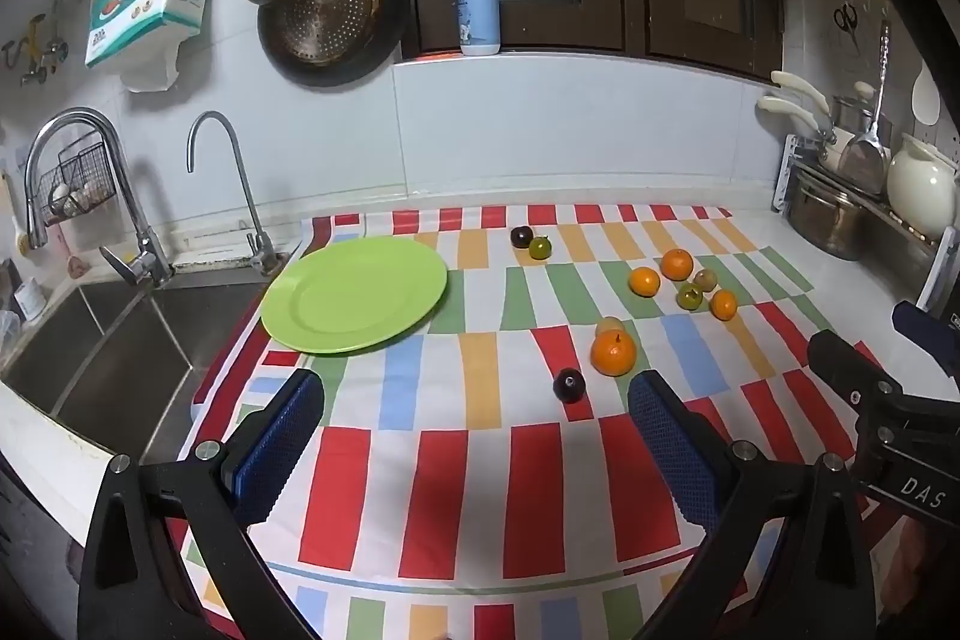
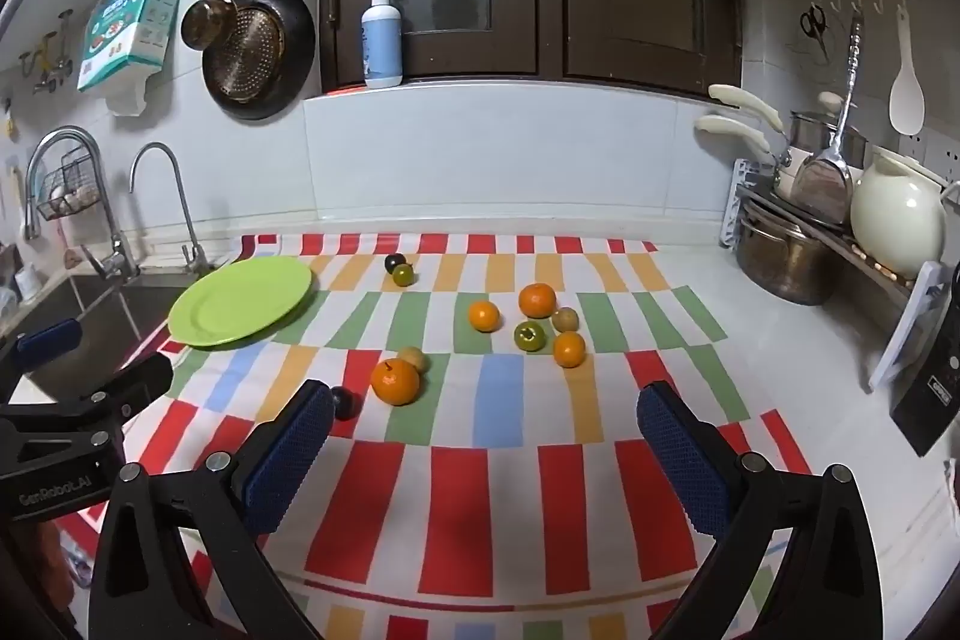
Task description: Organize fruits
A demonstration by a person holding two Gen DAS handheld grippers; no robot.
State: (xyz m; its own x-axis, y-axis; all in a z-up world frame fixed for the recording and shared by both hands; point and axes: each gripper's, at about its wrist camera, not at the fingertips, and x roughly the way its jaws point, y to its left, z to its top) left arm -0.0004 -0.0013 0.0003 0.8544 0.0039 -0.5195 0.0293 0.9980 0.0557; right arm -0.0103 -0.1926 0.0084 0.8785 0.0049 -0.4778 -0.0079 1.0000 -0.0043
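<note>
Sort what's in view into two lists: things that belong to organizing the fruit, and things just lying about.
Belongs to the job:
- green plate, nothing on it
- four oranges, e.g. the largest
- two dark plums
- green fruits
- brownish fruits
- left tongs and right tongs, both open

Just lying about:
- soap bottle
- hanging pans
- taps
- cream jug
- scissors

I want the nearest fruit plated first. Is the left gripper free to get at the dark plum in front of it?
Probably yes. The left gripper is open and empty, and only bare cloth lies between it and the dark plum.
</note>
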